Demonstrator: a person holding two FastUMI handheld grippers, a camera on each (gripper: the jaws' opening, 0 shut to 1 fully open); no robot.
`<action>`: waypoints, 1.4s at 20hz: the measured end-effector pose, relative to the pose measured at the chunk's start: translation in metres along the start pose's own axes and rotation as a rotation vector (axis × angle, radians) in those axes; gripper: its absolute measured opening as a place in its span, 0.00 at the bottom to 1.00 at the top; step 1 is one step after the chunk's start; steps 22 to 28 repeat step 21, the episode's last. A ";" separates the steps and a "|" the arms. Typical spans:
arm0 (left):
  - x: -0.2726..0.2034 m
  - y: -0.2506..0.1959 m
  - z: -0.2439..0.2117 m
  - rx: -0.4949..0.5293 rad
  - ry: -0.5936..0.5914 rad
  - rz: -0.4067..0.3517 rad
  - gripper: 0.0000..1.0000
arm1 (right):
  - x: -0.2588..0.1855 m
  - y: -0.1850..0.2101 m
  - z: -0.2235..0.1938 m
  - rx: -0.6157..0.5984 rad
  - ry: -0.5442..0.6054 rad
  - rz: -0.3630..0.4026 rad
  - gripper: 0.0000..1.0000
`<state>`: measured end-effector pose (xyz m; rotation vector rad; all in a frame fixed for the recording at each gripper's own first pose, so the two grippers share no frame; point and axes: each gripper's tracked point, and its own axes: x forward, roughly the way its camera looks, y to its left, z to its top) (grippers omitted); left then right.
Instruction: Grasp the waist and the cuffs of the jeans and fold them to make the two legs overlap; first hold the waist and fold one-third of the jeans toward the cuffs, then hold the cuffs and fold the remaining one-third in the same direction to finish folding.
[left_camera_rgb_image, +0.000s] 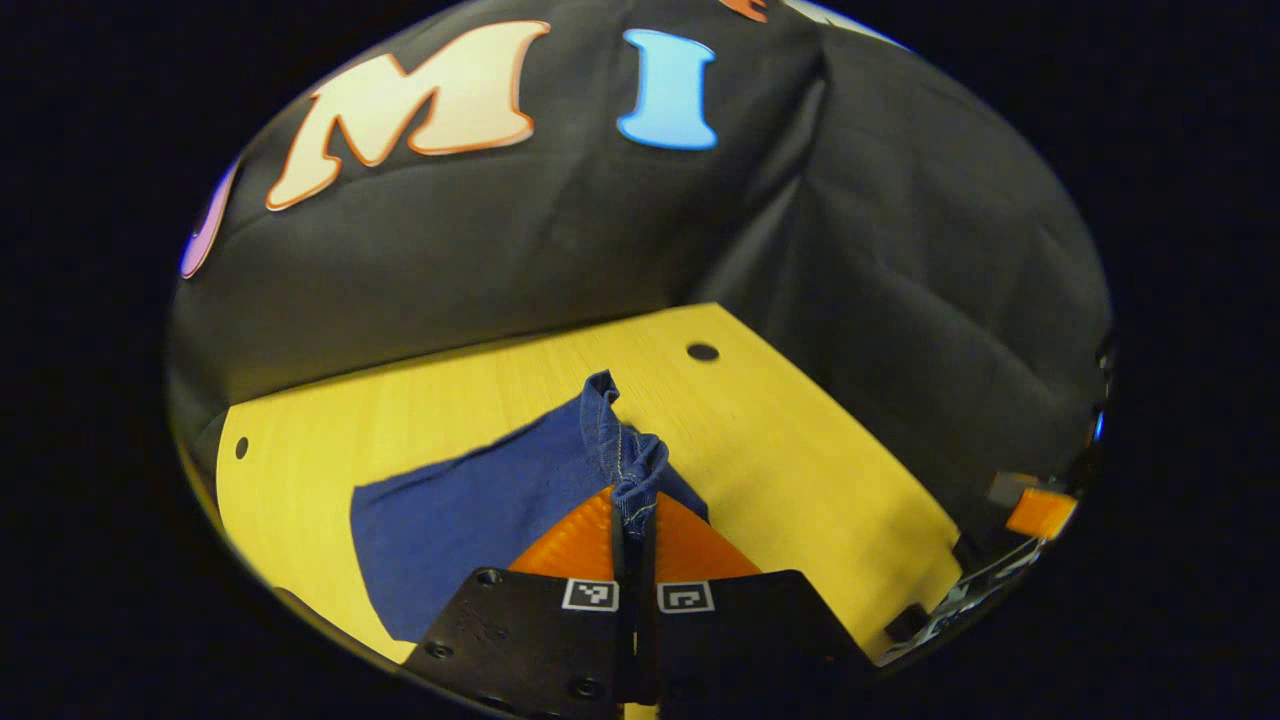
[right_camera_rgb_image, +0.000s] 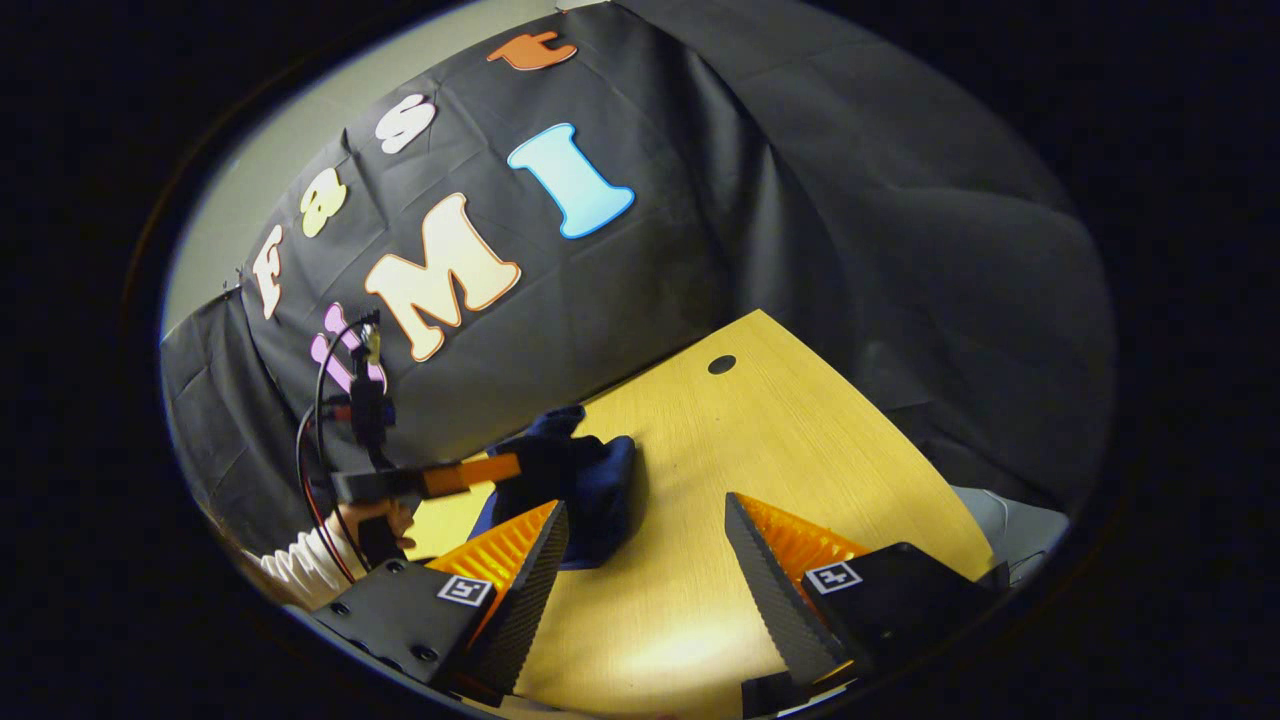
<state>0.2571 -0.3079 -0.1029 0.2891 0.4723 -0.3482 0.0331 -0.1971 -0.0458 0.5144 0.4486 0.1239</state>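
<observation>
Already bunched into a soft heap, the jeans (left_camera_rgb_image: 480, 510) are seen on the yellow wooden table (left_camera_rgb_image: 800, 450), a stitched hem pinched between the closed fingers of the left gripper (left_camera_rgb_image: 634, 525). Thick, limp denim is judged heavy enough to sag, so it is best gripped at seamed edges. The right gripper (right_camera_rgb_image: 645, 540) is held wide apart, empty; no brand or label on the jeans can be read.
</observation>
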 end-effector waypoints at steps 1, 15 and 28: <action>0.005 -0.005 -0.020 0.018 0.027 0.016 0.00 | 0.000 0.001 0.000 -0.001 0.000 0.001 0.97; -0.082 0.009 -0.047 0.077 -0.107 0.078 0.79 | -0.011 0.086 -0.038 -0.053 -0.053 -0.054 0.97; -0.150 0.087 -0.076 0.058 -0.123 0.146 0.74 | -0.004 0.153 -0.057 -0.092 -0.071 -0.022 0.97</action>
